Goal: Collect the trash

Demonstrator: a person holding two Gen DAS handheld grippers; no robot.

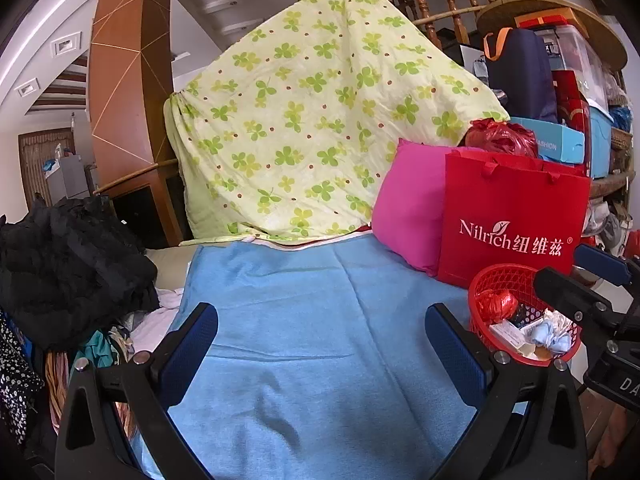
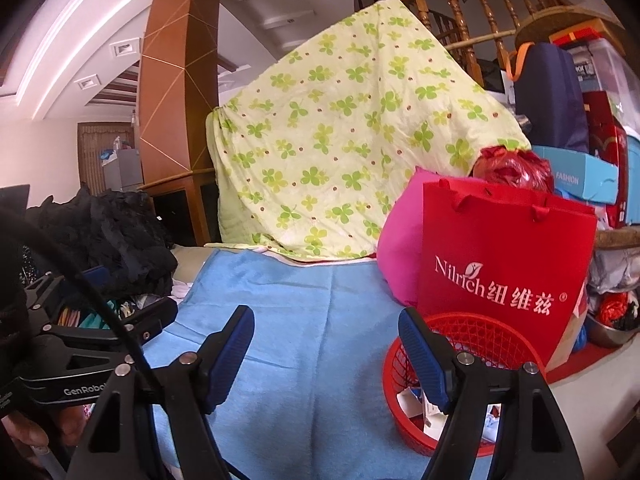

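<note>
Red mesh basket (image 1: 520, 320) noted at 4 o'clock on blue cloth (image 1: 320, 340), filled with wrappers. Red bag (image 1: 512, 216) set behind. Left gripper (image 1: 320, 332) and right gripper (image 2: 326, 344) fingers held apart, empty.

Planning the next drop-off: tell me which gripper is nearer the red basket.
Right. The right gripper hangs at the red basket, one finger overlapping its rim. The left gripper is over the blue cloth, left of the basket.
</note>
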